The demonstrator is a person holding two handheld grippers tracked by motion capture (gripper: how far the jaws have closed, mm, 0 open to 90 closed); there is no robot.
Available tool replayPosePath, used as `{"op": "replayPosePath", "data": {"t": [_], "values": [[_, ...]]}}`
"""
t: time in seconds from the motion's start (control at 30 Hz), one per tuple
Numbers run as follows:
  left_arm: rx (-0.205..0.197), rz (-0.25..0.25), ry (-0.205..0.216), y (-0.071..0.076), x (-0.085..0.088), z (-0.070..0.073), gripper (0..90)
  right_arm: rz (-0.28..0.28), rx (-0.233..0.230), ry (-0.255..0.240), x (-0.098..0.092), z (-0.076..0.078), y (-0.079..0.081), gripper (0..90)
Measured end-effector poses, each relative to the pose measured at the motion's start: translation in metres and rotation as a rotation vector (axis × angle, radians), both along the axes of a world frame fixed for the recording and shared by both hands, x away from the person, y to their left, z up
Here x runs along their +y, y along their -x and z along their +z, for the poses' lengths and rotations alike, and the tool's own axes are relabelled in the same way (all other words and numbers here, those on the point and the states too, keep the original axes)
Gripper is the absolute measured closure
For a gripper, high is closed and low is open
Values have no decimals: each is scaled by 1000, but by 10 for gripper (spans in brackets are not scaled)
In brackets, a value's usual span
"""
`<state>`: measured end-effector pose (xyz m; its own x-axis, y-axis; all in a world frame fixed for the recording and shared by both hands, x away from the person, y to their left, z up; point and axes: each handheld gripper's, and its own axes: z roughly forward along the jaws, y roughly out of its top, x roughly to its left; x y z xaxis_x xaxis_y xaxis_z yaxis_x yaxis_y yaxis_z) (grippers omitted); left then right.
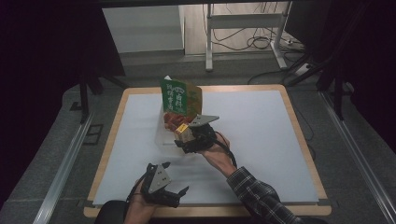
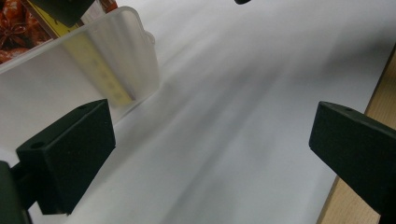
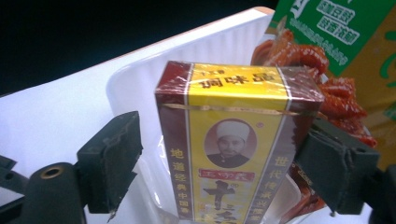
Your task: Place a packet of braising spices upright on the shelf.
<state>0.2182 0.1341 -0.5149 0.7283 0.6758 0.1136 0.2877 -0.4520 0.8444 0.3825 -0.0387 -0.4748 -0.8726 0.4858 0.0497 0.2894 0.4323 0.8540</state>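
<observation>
A yellow and maroon spice box (image 1: 182, 133) (image 3: 233, 107) stands upright in a translucent white tub (image 1: 162, 136) (image 3: 154, 70) near the table's middle. Behind it in the tub leans a green and orange snack bag (image 1: 180, 99) (image 3: 345, 28) with red food pictured on it. My right gripper (image 1: 187, 140) (image 3: 224, 149) reaches in from the right with the box between its jaws. The left jaw stands clear of the box and the right jaw is at its edge, so the gripper is open. My left gripper (image 1: 169, 180) (image 2: 212, 126) rests near the front edge, open and holding nothing, looking toward the tub (image 2: 126, 51).
A white mat (image 1: 252, 140) covers the wooden table (image 1: 299, 135); its wooden rim (image 2: 373, 102) lies just beside the left gripper. Beyond the table stand a metal frame (image 1: 210, 37) and loose cables on the floor.
</observation>
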Motion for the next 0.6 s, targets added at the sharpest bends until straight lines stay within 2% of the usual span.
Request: {"op": "replayPosePath", "data": {"t": [0.13,0.37,0.53,0.6], "values": [[0,-3,-5,0,-1,0,1,20,-6,5,-1,3,0,127],[0,-3,-1,0,-2,-1,1,21,-4,26,-2,7,3,54],[-1,-6,-6,0,-2,-1,1,33,-9,39,-2,11,6,36],[-3,-10,-21,0,-1,0,1,38,-14,42,-3,14,7,32]]}}
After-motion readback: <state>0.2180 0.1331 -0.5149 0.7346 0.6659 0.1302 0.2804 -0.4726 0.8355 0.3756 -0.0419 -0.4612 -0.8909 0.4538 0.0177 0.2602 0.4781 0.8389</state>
